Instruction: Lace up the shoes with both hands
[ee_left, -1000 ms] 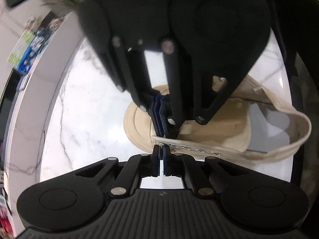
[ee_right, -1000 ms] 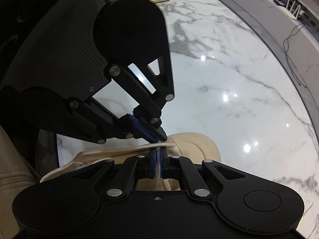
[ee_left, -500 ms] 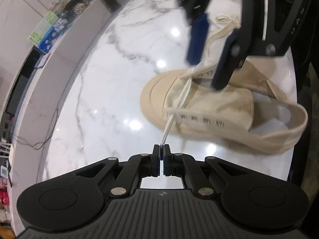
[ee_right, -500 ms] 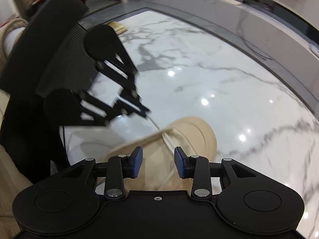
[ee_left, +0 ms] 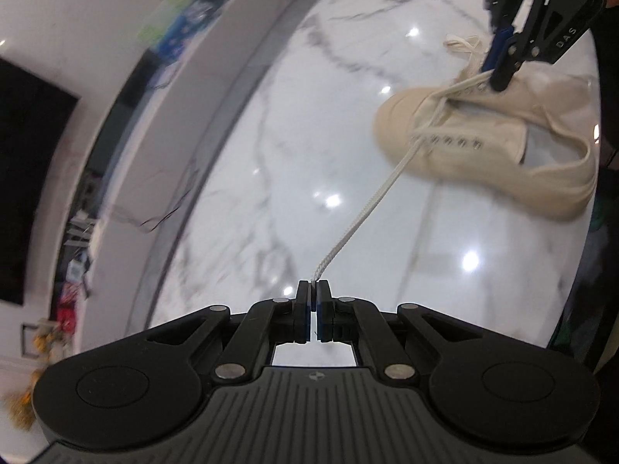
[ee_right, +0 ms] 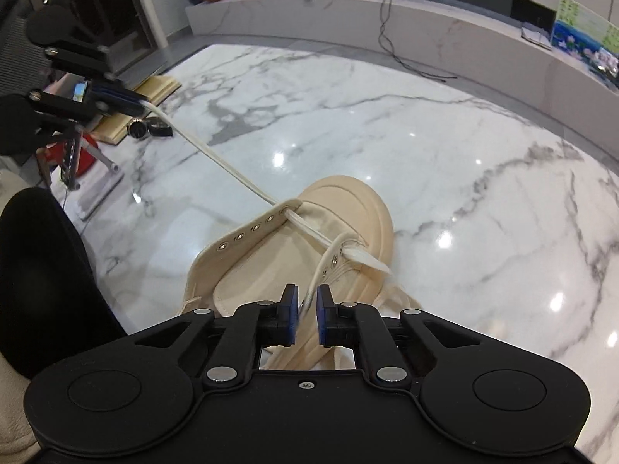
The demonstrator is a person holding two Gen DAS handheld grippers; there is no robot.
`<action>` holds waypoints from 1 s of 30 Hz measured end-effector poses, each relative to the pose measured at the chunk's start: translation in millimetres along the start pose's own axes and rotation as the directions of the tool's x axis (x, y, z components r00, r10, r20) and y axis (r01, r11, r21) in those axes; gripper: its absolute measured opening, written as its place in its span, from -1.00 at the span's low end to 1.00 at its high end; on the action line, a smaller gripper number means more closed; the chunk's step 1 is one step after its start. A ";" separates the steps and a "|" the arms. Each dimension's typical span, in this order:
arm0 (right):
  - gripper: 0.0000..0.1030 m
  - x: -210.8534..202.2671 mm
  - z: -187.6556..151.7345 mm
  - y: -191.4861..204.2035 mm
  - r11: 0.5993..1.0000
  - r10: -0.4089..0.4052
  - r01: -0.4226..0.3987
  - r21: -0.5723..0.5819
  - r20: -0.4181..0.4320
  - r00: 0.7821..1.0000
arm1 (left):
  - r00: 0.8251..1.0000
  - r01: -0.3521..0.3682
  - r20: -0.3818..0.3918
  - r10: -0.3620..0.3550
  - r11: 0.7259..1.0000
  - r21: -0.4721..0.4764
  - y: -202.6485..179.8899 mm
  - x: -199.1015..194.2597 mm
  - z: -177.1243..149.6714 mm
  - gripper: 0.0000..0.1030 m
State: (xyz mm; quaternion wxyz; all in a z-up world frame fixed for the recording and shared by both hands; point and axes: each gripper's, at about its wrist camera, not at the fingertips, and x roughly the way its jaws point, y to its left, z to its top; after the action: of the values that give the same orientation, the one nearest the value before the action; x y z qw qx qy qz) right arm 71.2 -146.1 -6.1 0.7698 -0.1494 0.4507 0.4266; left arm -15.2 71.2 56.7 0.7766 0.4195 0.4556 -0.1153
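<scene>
A beige canvas shoe [ee_left: 483, 143] [ee_right: 271, 266] lies on the white marble table [ee_right: 445, 154], toe pointing away from me. My left gripper [ee_left: 313, 284] [ee_right: 139, 105] is shut on the white lace [ee_left: 371, 201] [ee_right: 216, 162], held high and far from the shoe. From there the lace runs taut to the front eyelet. My right gripper [ee_right: 307, 309] [ee_left: 497, 65] hovers over the shoe's other eyelet row. Its jaws are closing, and a thin gap still shows around the lace strand [ee_right: 325, 266] between the pads.
At the table's far left lie a tan book [ee_right: 154, 89], a wristwatch [ee_right: 149, 128] and a small metal stand [ee_right: 100, 189]. A grey counter [ee_right: 425, 34] with cables and boxes curves behind the table. Something dark [ee_right: 46, 278] fills the near left.
The left gripper pulled its lace end up and away from the shoe, drawing it taut. The right gripper let go, opened wide, swung over the other eyelet row and narrowed around a strand.
</scene>
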 end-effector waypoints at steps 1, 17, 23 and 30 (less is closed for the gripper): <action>-0.83 -2.6 0.5 -2.2 1.000 -0.002 0.002 0.001 0.002 1.000 | 1.000 -0.022 -0.015 0.022 1.000 -0.009 4.9 -6.7 -5.9 -0.97; -0.83 -15.9 -8.9 -6.0 1.000 -0.015 0.015 0.012 0.029 0.999 | 0.957 -0.275 -0.146 0.249 0.940 -0.201 72.2 -76.3 -66.5 -0.97; -0.83 -27.3 -9.2 -9.6 1.000 -0.015 0.014 0.017 0.046 0.999 | 0.982 -0.191 -0.044 0.186 0.972 -0.140 40.7 -70.5 -36.2 -0.97; -0.83 -35.3 -17.5 -27.8 0.997 -0.075 0.074 0.023 0.038 0.996 | 0.995 -0.069 0.069 0.077 0.993 -0.100 2.1 -47.3 -4.4 -0.96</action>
State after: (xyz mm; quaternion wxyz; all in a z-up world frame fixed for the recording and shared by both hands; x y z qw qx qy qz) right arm 75.1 -191.7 9.0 0.7952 -0.1497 0.4345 0.3955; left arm -43.1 66.2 94.9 0.8160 0.3929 0.4164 -0.0796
